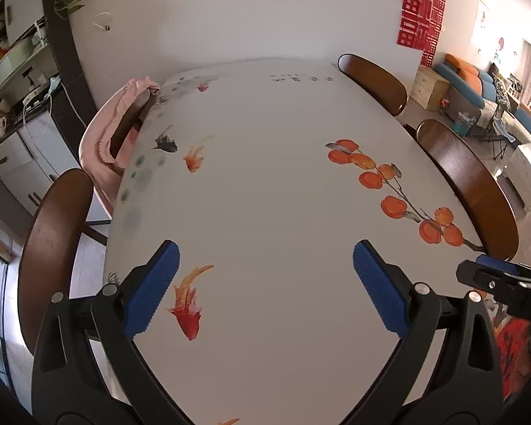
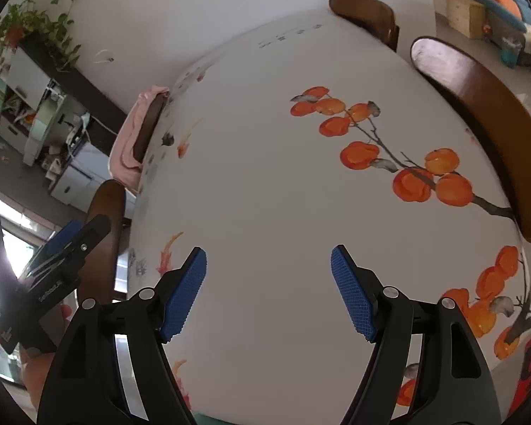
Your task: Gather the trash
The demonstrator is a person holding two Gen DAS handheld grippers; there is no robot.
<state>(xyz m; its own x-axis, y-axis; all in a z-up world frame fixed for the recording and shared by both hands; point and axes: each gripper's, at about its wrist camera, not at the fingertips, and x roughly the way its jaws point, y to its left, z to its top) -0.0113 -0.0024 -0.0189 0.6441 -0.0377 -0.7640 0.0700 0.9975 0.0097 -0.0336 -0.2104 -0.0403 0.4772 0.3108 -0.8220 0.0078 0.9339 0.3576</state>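
Note:
My left gripper (image 1: 265, 251) is open and empty above a white table (image 1: 265, 134) printed with goldfish and orange persimmons. My right gripper (image 2: 269, 255) is open and empty above the same table (image 2: 265, 177). The right gripper shows at the right edge of the left wrist view (image 1: 506, 279), and the left gripper at the left edge of the right wrist view (image 2: 67, 244). No trash shows on the table in either view.
Brown wooden chairs stand around the table (image 1: 478, 184) (image 1: 375, 81) (image 1: 53, 233). A pink cloth (image 1: 106, 134) hangs over a chair at the left. A cluttered shelf and white cabinet (image 1: 14, 106) stand at the left, a sofa (image 1: 478, 81) at the far right.

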